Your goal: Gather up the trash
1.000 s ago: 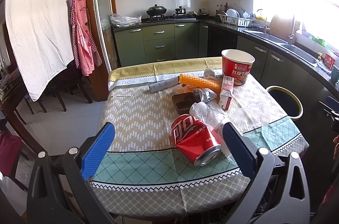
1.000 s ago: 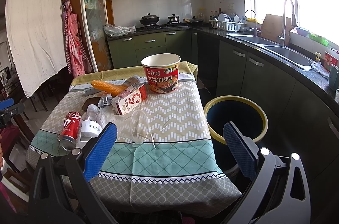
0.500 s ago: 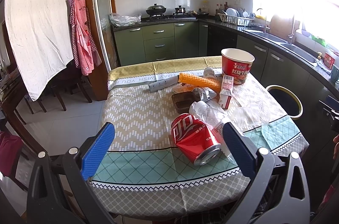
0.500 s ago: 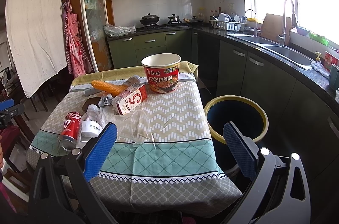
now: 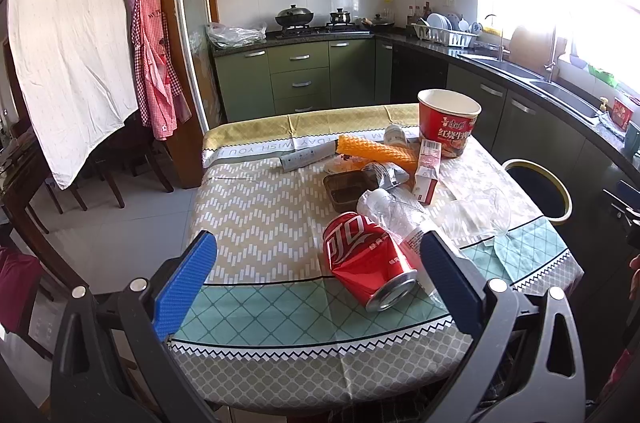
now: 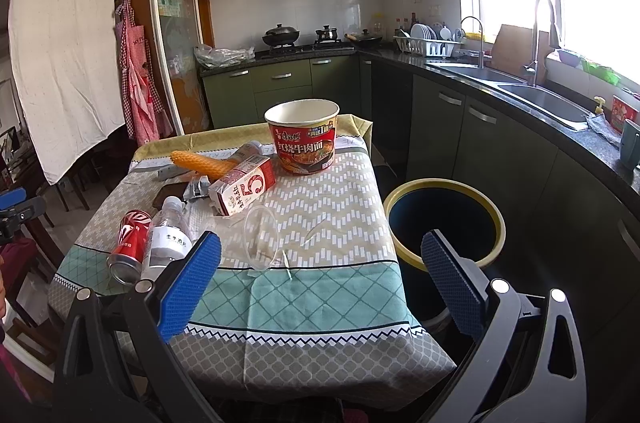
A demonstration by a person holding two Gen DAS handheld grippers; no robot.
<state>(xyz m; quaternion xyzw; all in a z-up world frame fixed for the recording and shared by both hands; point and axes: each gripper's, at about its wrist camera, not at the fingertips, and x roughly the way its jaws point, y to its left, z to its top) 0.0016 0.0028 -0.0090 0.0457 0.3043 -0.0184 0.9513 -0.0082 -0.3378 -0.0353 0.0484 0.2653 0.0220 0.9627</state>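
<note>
Grippers: left gripper [image 5: 318,281] and right gripper [image 6: 320,281], jaws spread wide, holding nothing, short of the table [image 6: 320,307]. Red can [image 5: 370,269] on its side, touching clear bottle [image 5: 400,219]. Beyond: plastic cup [image 6: 260,237], milk carton [image 6: 244,189], noodle tub [image 6: 304,139]. Bin [image 6: 444,223] just right of table.

A matt woven cloth [image 5: 256,223] covers the desk. The dented red can [image 5: 370,265] is glossy metal; at its 2 o'clock lies a crinkled clear plastic bottle [image 5: 394,211]. The noodle tub [image 6: 303,141] is glossy printed paper, the milk carton [image 6: 242,191] smooth card. Jaw pads [image 6: 190,281] are rough blue rubber.
</note>
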